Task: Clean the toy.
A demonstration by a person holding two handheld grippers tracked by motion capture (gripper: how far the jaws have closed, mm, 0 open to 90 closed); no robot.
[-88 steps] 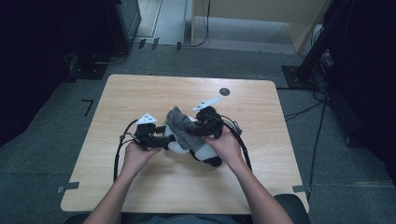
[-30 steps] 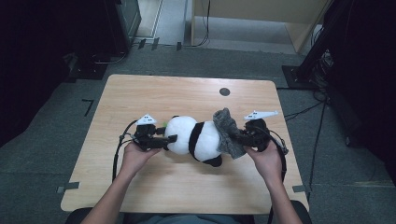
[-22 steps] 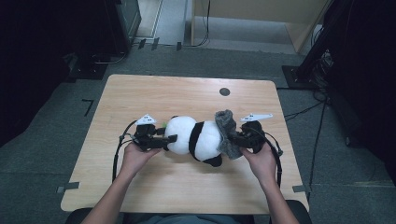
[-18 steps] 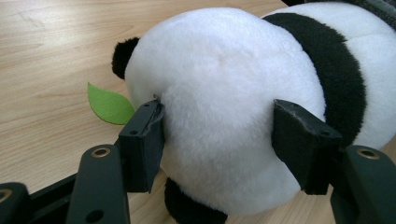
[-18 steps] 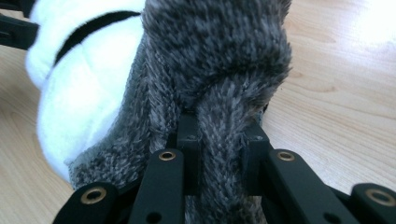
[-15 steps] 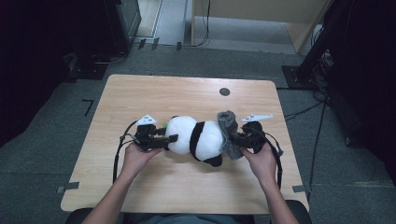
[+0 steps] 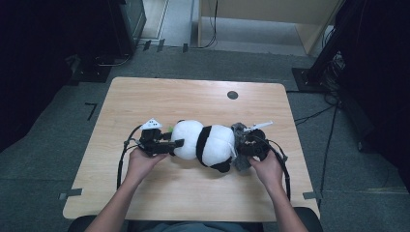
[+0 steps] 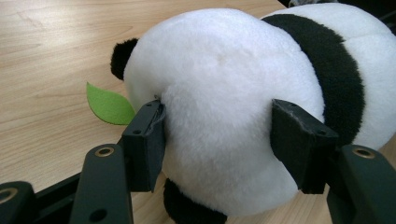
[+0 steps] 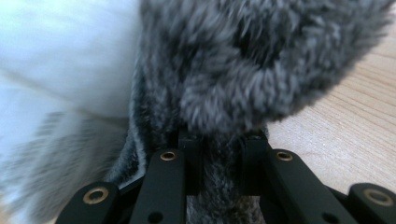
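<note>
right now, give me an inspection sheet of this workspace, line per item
surface: light wooden table, with a dark round spot near the far edge
job's things: panda plush lying on its side; grey furry piece at its right end
clutter: nothing seen
grippers: left gripper has its jaws pressed into the panda's white head; right gripper is shut on the grey furry piece
cables: black cable loops trail from both grippers across the table
surroundings: grey carpet floor, dark equipment stands and floor cables beyond the table
</note>
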